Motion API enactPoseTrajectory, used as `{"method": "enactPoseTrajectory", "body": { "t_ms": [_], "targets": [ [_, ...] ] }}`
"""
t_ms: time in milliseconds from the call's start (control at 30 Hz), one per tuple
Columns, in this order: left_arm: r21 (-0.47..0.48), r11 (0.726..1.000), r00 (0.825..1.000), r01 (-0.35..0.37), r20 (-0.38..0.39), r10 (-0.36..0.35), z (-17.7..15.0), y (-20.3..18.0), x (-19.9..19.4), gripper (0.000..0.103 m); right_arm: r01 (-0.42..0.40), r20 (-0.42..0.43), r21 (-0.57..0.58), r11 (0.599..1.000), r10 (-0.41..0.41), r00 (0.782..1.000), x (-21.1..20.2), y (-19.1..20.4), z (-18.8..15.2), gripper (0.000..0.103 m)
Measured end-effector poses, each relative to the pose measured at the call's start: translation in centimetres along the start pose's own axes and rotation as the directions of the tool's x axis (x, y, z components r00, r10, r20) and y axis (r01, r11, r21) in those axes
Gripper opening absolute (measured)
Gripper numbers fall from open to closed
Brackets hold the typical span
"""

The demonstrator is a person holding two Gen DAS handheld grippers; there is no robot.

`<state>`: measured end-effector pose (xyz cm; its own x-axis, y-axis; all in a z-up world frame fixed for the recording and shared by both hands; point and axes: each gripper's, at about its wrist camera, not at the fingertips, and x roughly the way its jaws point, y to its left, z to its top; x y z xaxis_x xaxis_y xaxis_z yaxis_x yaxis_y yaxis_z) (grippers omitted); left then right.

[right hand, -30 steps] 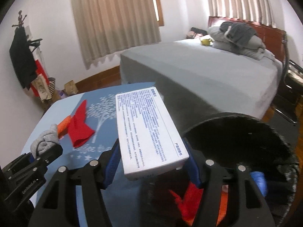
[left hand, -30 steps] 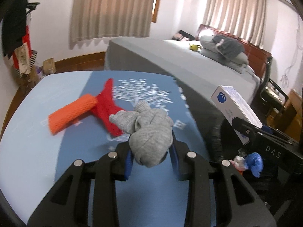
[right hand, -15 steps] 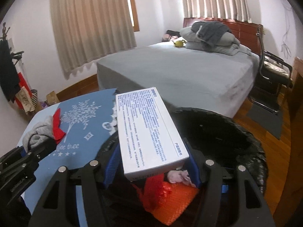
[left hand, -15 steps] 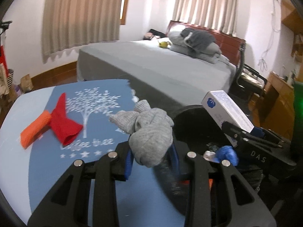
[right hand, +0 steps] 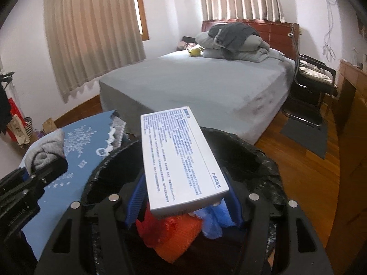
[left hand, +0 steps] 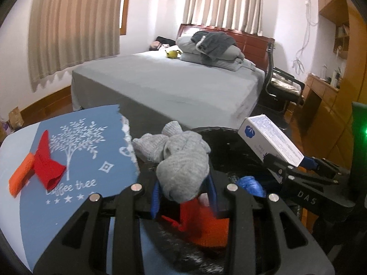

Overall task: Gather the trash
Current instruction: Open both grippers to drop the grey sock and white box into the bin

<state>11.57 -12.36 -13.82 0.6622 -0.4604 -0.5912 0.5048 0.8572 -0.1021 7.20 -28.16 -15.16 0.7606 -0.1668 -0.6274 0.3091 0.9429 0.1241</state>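
**Both grippers loaded above the trash bin**

On the table's blue cloth [left hand: 75,167], at far left, an orange sock [left hand: 19,177] and a red sock [left hand: 45,162] lie touching, well apart from the cloth's right edge. The left gripper [left hand: 183,197] points forward, level, its blue pads clamped on a balled grey sock [left hand: 181,160] held over the near rim of the black-lined trash bin [right hand: 259,151]. Red and orange trash [right hand: 174,236] and a blue wad [left hand: 251,184] lie inside the bin. To the right, the right gripper [right hand: 183,194] reaches over the bin's mouth, jaws closed on a white printed box [right hand: 179,160] that tilts upward. The bin stands just beside the table edge, with the grey bed [right hand: 206,82] near behind and open wood floor [right hand: 305,171] to its right.
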Motion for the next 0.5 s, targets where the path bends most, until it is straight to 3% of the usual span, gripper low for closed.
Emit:
{"method": "enactPoseTrajectory", "body": {
  "t_ms": [500],
  "targets": [
    [0.077, 0.996, 0.999, 0.048, 0.002, -0.048, 0.4, -3.5, 1.0, 0.032, 0.048, -0.009, 0.037, 0.998, -0.048, 0.999, -0.4, -3.4, -0.4, 0.058]
  ]
}}
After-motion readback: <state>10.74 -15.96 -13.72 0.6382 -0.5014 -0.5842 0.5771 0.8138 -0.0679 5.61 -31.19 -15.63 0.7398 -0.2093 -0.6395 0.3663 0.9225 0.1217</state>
